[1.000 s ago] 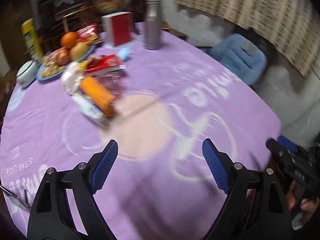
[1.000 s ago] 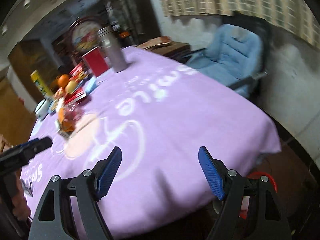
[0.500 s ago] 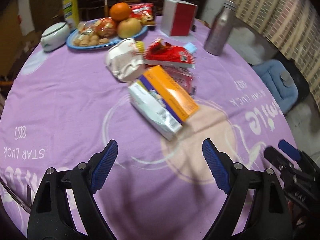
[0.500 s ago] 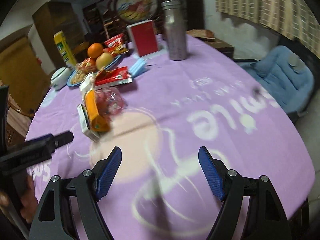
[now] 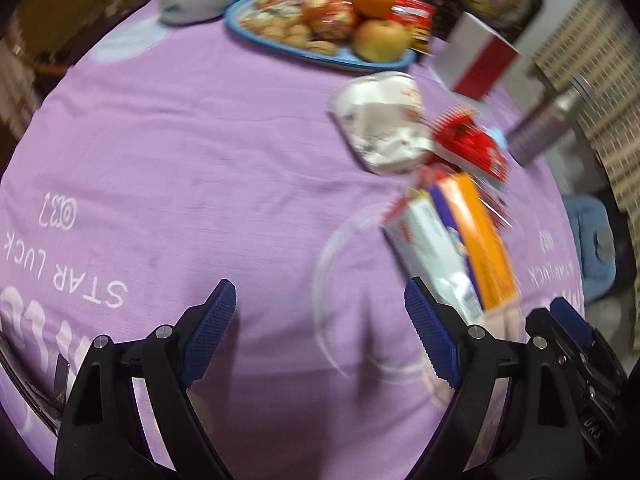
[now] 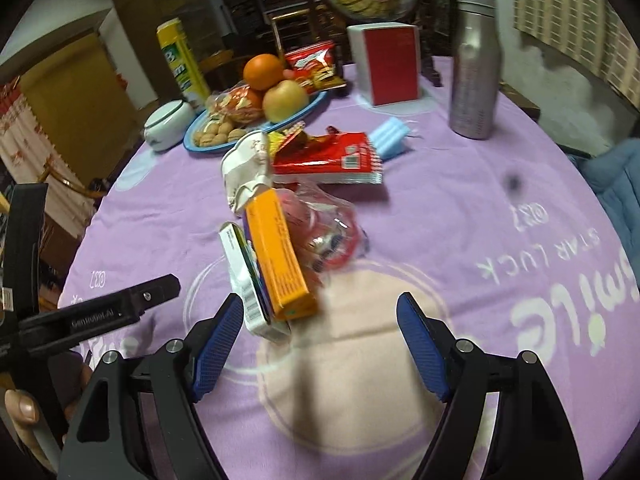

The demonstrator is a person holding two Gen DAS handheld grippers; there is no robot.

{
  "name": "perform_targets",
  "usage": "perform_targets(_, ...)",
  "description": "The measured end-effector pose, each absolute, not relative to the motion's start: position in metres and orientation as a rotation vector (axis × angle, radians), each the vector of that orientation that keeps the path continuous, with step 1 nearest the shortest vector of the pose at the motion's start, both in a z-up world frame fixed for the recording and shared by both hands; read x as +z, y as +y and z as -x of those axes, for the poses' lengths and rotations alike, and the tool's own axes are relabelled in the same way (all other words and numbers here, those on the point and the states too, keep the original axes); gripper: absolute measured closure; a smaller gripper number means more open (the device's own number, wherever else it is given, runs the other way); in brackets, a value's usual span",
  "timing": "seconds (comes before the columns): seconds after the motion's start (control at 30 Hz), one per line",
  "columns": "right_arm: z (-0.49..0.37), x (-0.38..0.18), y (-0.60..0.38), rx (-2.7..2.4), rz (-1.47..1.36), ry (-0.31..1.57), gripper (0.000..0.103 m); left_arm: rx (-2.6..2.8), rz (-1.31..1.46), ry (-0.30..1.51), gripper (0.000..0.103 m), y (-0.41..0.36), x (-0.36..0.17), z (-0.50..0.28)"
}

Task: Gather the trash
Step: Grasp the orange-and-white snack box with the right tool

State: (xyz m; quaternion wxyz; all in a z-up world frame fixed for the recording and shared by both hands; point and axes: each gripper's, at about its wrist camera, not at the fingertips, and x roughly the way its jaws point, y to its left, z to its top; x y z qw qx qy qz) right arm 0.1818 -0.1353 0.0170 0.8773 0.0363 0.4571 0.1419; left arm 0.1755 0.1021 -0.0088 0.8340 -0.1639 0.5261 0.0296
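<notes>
Two sets of fingers wide apart, empty; blue plate (image 6: 320, 101) bearing fruit (image 6: 285, 99), cookies (image 6: 218, 131).

Wide-spread right tool (image 6: 320, 336) just short of orange box (image 6: 278, 256)

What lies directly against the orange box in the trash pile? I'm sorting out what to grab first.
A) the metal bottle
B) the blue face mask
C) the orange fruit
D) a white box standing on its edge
D: the white box stands on edge pressed along the orange box, while the bottle, the fruit and the mask sit apart, farther back.
</notes>
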Motion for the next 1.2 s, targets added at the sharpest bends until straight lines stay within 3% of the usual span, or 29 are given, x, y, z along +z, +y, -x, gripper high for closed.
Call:
perform_targets(0.27,-0.214,0.009,-0.11,0.331,-0.032,0.974,0.03,0.114,0.391,1.161,0.019,0.116,-0.024,-0.185)
perform_targets(0.37,-0.222,0.002,-0.097,0.349,-0.002,0.995,0.046,0.116,0.38,1.164,0.019,0.113,-0.026,-0.184)
perform_targets(0.43,-0.226,-0.003,-0.091,0.36,0.004,1.013,0.062,0.117,0.379,1.168,0.019,0.112,-0.026,-0.185)
perform_targets(0.7,-0.238,-0.017,-0.067,0.456,0.007,1.068,0.071,0.109,0.388,1.18,0.019,0.113,-0.029,-0.186)
perform_targets(0.8,-0.236,-0.025,-0.057,0.485,0.026,1.09,0.085,0.12,0.396,1.181,0.019,0.115,-0.029,-0.186)
perform_targets(1.2,-0.224,-0.015,-0.061,0.461,0.016,1.044,0.096,0.118,0.421,1.181,0.019,0.119,-0.029,-0.185)
